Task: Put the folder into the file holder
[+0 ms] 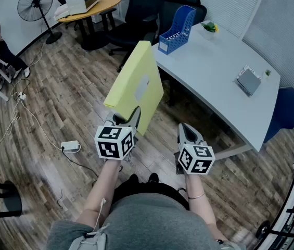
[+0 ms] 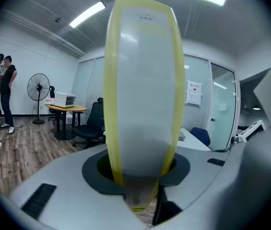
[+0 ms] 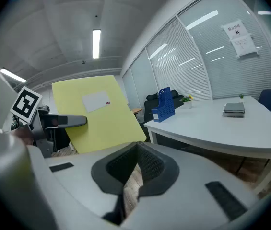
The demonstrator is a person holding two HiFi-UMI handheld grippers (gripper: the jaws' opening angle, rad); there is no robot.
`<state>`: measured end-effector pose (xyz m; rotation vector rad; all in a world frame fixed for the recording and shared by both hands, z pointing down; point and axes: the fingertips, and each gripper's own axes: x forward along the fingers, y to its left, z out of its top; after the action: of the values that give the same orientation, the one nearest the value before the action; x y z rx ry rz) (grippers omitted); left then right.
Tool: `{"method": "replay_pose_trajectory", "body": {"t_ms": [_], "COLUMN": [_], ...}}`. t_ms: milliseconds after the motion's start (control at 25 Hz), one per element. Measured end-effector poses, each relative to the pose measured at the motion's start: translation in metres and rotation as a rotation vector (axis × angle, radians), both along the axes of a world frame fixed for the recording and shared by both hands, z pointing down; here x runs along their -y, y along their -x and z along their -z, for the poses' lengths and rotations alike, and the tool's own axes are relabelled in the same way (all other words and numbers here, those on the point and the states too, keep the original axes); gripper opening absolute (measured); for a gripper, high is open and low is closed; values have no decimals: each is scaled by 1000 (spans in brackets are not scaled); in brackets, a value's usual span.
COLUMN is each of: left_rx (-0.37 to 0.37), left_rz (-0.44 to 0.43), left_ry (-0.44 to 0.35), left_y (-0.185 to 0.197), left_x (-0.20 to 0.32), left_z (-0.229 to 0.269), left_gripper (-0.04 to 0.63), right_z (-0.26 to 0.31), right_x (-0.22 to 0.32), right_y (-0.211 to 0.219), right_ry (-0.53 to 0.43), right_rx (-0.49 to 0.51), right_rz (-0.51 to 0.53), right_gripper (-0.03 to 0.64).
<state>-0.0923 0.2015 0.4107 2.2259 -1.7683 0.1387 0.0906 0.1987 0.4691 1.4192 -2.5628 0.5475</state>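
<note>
A yellow folder [image 1: 135,83] with a white label stands tilted in the air above the wooden floor. My left gripper [image 1: 128,116] is shut on its lower edge. In the left gripper view the folder's pale spine [image 2: 142,80] rises straight up from between the jaws of the left gripper [image 2: 140,198]. My right gripper [image 1: 186,130] hangs beside it, to the right, shut with nothing in it [image 3: 131,176]. The right gripper view shows the folder [image 3: 97,114] at its left. The blue file holder [image 1: 178,29] stands on the far left end of the white table [image 1: 225,87]; it shows in the right gripper view too [image 3: 166,104].
A grey notebook [image 1: 248,80] and a small potted plant [image 1: 208,28] lie on the table. Black office chairs [image 1: 145,9] stand behind it. A round wooden table [image 1: 92,7], a fan [image 1: 36,4] and a floor power strip [image 1: 69,146] are at the left. Two people [image 2: 3,90] stand far off.
</note>
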Motion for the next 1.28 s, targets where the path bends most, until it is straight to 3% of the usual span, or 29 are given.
{"method": "replay_pose_trajectory", "body": {"t_ms": [320,840,1280], "left_rx": [0,-7,-48], "left_rz": [5,40,-12], "left_ry": [9,-3,-74], "left_y": [-4,1,38], "left_x": [14,43,150], "left_z": [-4,2,27], "left_gripper": [153,153,153], "right_z": [-8,-15,-19], "right_x": [13,48,152], "right_y": [4,-4,23], "right_ry": [37,62,62], "right_rx": [41,86,70], "right_rz": [60,56,2], "right_gripper": [6,8,8]}}
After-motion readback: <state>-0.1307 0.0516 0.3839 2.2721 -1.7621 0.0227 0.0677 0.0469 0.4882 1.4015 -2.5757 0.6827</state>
